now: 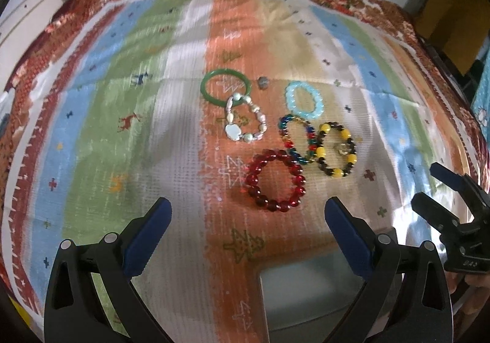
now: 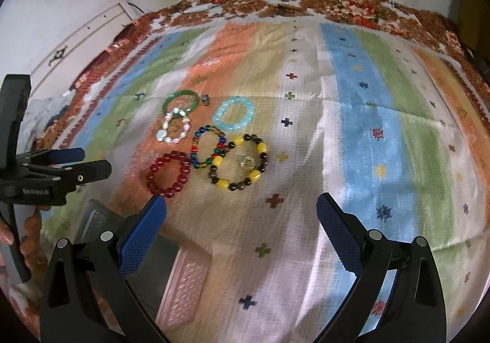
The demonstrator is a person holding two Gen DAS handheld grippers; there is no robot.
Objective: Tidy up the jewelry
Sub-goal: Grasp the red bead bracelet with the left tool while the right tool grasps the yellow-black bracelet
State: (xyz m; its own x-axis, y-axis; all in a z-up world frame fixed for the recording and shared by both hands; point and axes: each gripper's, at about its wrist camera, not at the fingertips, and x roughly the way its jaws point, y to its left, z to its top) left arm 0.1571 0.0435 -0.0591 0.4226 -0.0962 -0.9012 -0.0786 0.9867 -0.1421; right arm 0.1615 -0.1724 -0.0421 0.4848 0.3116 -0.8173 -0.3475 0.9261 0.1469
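Note:
Several bracelets lie close together on a striped cloth (image 1: 128, 128): a green bangle (image 1: 204, 86) (image 2: 180, 93), a pearl-white one (image 1: 232, 131) (image 2: 160, 135), a light blue one (image 1: 289, 99) (image 2: 234, 128), a multicolour one (image 1: 283, 128) (image 2: 193, 156), a yellow-and-brown one (image 1: 346, 132) (image 2: 222, 184) and a red one (image 1: 254, 187) (image 2: 152, 176). My left gripper (image 1: 248, 202) (image 2: 92, 161) is open just short of the red bracelet, holding nothing. My right gripper (image 2: 241, 200) (image 1: 431, 187) is open too, to the right of the group.
A clear box (image 1: 306, 288) (image 2: 159, 251) sits on the cloth near me, a pinkish lid (image 2: 186, 281) beside it. A small grey bead (image 1: 262, 83) (image 2: 205, 99) lies by the bangle. A small charm (image 2: 246, 162) rests inside the yellow-and-brown bracelet. A white wall stands behind.

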